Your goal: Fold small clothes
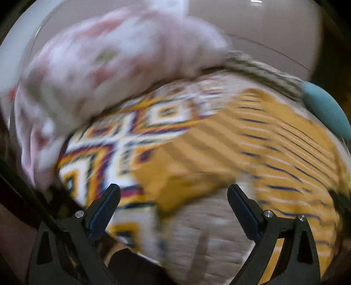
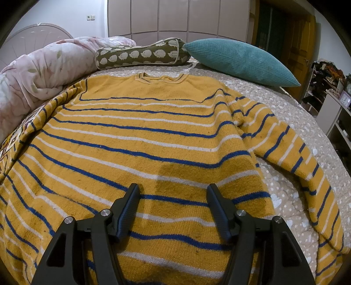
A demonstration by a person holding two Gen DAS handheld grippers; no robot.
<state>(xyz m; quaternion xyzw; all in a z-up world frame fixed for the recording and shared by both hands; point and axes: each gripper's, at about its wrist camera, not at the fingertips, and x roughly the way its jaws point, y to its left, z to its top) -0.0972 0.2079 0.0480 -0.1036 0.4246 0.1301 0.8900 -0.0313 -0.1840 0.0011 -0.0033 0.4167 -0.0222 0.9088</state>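
Bedroom, with pale wardrobe doors point(image 2: 175, 17) along the top of the right wrist view and a wooden door point(image 2: 300, 43) at upper right. Beige dotted bedspread point(image 2: 285, 109) across the frame. Yellow sweater point(image 2: 142, 131) with blue and white stripes spread flat over the centre, neckline toward the top, one sleeve trailing down the right side. Pink floral duvet point(image 2: 39, 72) bunched at upper left; olive bolster with sheep print point(image 2: 140, 54) and teal corduroy pillow point(image 2: 241, 59) along the top, behind the collar.

Right gripper point(image 2: 173, 197) at bottom centre, over the sweater's lower part, jaws apart, nothing pinched between them; whether the fingertips touch the knit cannot be told.

Left wrist view heavily blurred. Left gripper point(image 1: 173, 197) at the bottom, jaws spread wide and empty, over bare bedspread point(image 1: 208, 230) beside the sweater point(image 1: 274, 142). Patterned yellow, white and dark fabric point(image 1: 105, 157) at centre left, touching the sweater; duvet point(image 1: 98, 65) at upper left, pillow point(image 1: 326, 109) at right edge.
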